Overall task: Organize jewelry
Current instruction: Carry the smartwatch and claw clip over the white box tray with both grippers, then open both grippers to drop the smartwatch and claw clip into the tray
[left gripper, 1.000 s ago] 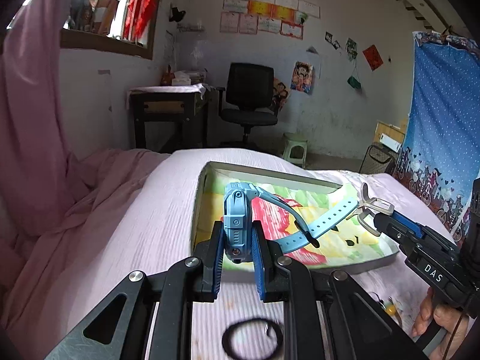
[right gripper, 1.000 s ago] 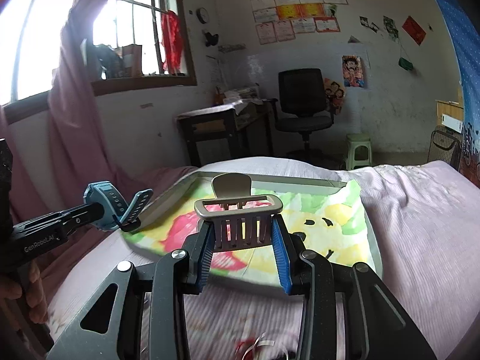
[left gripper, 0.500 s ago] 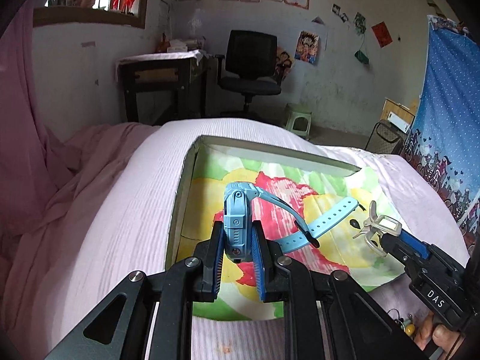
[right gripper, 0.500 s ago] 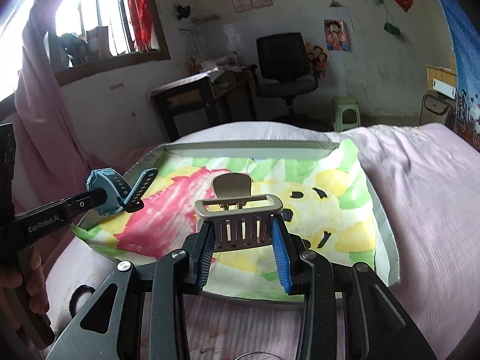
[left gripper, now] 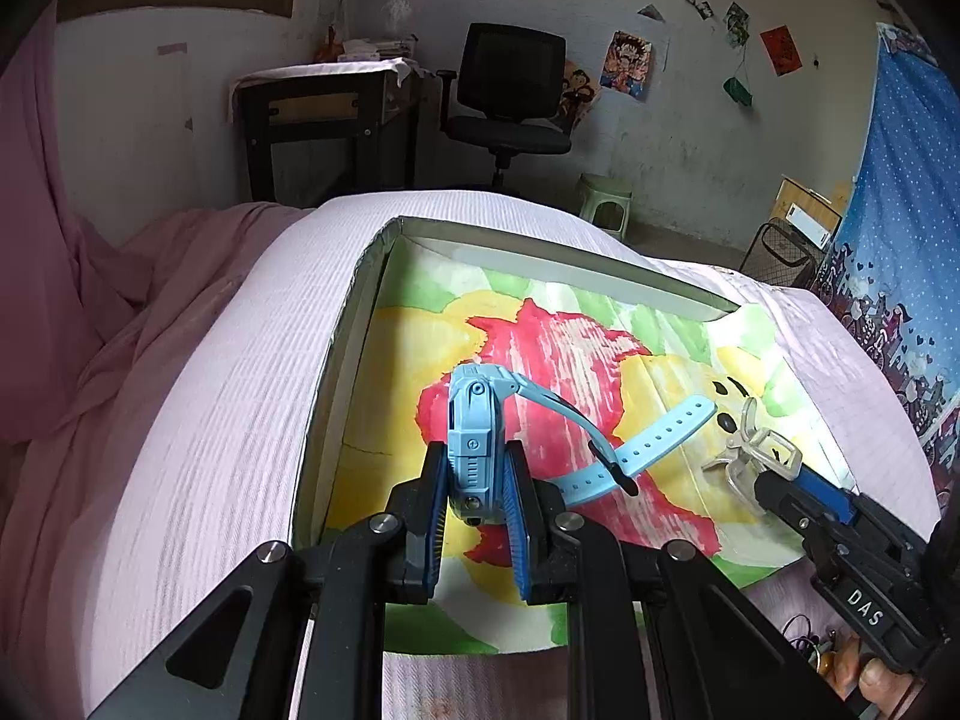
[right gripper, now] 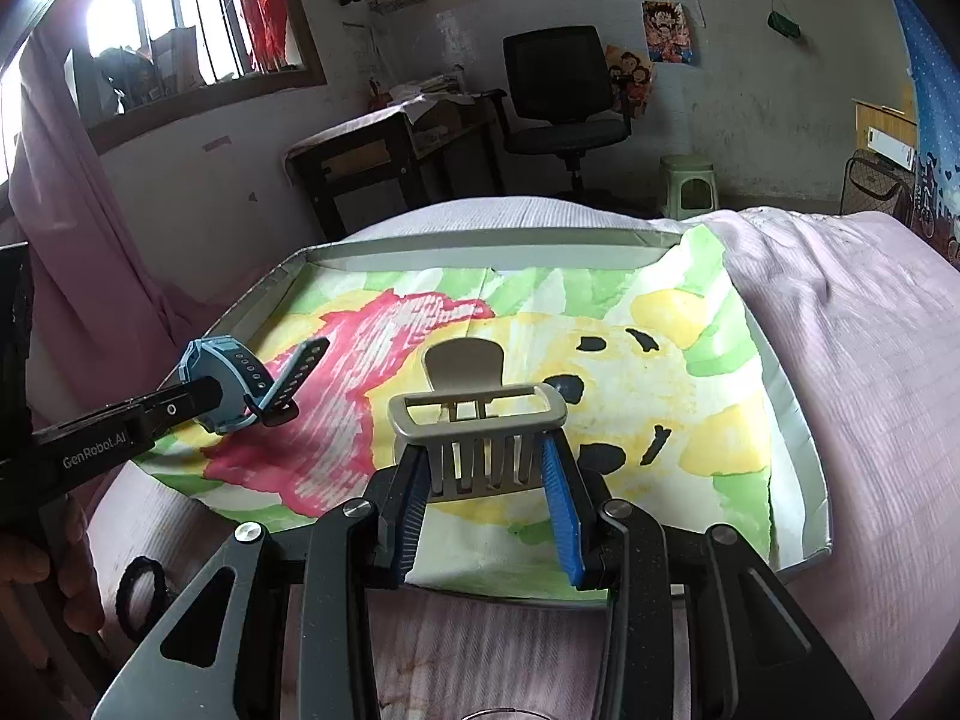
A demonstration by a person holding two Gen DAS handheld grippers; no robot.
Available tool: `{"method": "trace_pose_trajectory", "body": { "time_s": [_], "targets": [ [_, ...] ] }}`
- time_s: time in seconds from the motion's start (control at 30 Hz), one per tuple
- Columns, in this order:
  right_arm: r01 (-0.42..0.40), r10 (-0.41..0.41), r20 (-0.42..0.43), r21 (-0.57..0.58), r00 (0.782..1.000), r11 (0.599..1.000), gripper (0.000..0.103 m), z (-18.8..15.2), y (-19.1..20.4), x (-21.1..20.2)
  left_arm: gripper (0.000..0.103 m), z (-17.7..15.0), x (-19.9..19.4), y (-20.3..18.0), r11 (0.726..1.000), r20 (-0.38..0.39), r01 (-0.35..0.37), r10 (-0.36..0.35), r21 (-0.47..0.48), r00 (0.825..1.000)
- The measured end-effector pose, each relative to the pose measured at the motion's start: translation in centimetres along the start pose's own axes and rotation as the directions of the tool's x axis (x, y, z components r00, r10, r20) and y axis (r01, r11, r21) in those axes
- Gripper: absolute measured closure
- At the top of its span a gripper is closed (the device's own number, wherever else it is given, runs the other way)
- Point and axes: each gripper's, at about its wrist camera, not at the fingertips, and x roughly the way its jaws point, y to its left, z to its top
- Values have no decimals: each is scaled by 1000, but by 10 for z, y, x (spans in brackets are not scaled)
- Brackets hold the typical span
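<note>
My left gripper (left gripper: 475,468) is shut on a light blue watch (left gripper: 474,444), its straps hanging out to the right over the tray. The watch also shows in the right wrist view (right gripper: 231,384). My right gripper (right gripper: 486,468) is shut on a beige hair claw clip (right gripper: 477,426), which also shows in the left wrist view (left gripper: 753,456). Both are held above a shallow grey tray (right gripper: 480,240) lined with a painted paper of red, yellow and green. The tray (left gripper: 336,372) lies on a pink bedspread.
A black hair tie (right gripper: 141,594) lies on the bed left of the tray's near corner. Small trinkets (left gripper: 810,645) lie on the bed near the right hand. A desk (left gripper: 324,120), office chair (left gripper: 510,96) and green stool (left gripper: 603,198) stand beyond the bed.
Both grippers have moved forward and lower over the tray, carrying the watch and the clip. The black hair tie has left the left wrist view.
</note>
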Motion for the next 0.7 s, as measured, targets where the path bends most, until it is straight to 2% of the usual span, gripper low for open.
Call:
{"method": "trace_pose_trajectory", "body": {
  "time_s": [0.27, 0.3, 0.33, 0.4, 0.43, 0.47, 0.6, 0.67, 0.7],
  "targets": [
    [-7, 8, -11, 15, 1000, 1000, 69, -2, -4, -2, 84, -2, -1, 2, 999, -10, 25, -25, -20, 1000],
    [-10, 11, -13, 15, 1000, 1000, 66, -3, -5, -3, 83, -3, -3, 2, 999, -1, 32, -32, -17, 999],
    [-17, 17, -10, 13, 1000, 1000, 60, -4, -6, -5, 79, -3, -5, 2, 999, 5, 34, -34, -16, 999],
    [-27, 27, 9, 8, 1000, 1000, 54, -6, -7, -12, 68, -7, -13, 3, 999, 27, 39, -38, -25, 999],
    [-30, 30, 16, 8, 999, 1000, 54, -7, -8, -16, 58, -9, -16, 3, 999, 36, 40, -39, -31, 999],
    [-35, 35, 24, 4, 999, 999, 54, -6, -9, -20, 53, -11, -20, 3, 998, 53, 40, -38, -39, 998],
    [-37, 37, 50, -10, 998, 999, 54, -7, -10, -35, 49, -18, -39, 1, 999, 104, 32, -27, -44, 994],
    [-32, 33, 73, -21, 997, 999, 49, -7, -10, -44, 37, -21, -47, 2, 999, 129, 22, -16, -43, 991],
    [-28, 30, 88, -28, 996, 999, 46, -8, -9, -50, 34, -23, -53, 1, 999, 146, 15, -8, -44, 989]
  ]
}}
